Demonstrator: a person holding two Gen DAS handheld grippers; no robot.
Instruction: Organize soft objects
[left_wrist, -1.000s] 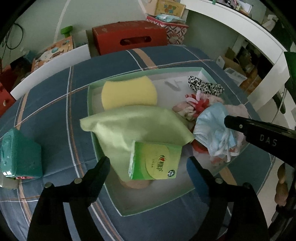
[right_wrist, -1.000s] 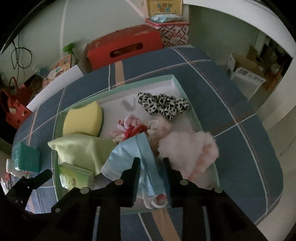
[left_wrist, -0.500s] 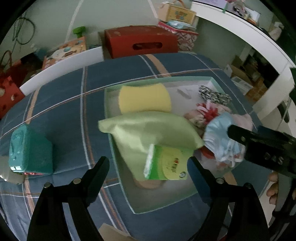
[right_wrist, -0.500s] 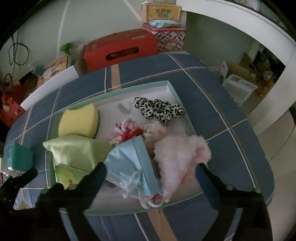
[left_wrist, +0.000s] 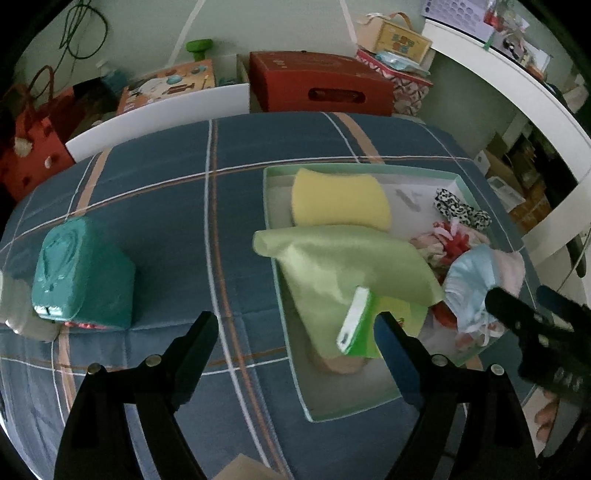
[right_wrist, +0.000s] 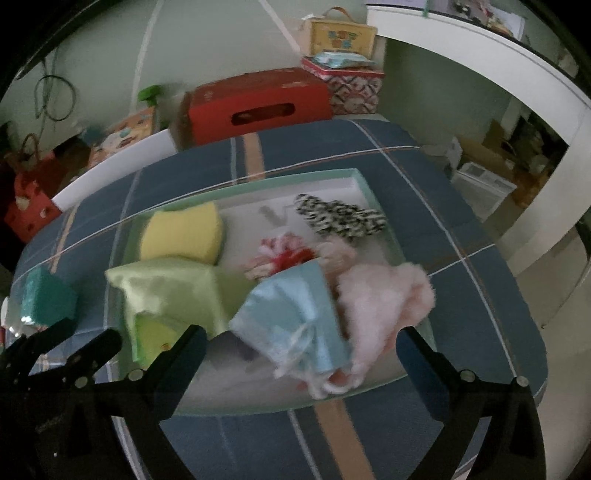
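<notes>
A pale green tray (left_wrist: 288, 295) (right_wrist: 354, 175) on the blue plaid table holds a yellow sponge (left_wrist: 340, 199) (right_wrist: 183, 236), a light green cloth (left_wrist: 343, 262) (right_wrist: 173, 291), a green tissue pack (left_wrist: 360, 321) (right_wrist: 151, 338), a blue face mask (left_wrist: 469, 284) (right_wrist: 295, 314), a pink fluffy item (right_wrist: 384, 295), a red-pink scrunchie (right_wrist: 284, 254) and a leopard-print scrunchie (left_wrist: 460, 210) (right_wrist: 340, 218). My left gripper (left_wrist: 295, 328) is open and empty, above the tray's near left edge. My right gripper (right_wrist: 299, 343) is open and empty, above the mask.
A teal pouch (left_wrist: 83, 273) (right_wrist: 46, 299) lies on the table left of the tray. A red box (left_wrist: 317, 86) (right_wrist: 258, 105), patterned tins and a white shelf (left_wrist: 517, 96) stand behind and right of the table.
My right gripper has opened, let go of the blue mask in the tray and drawn back. My left gripper has shifted left and back, still open.
</notes>
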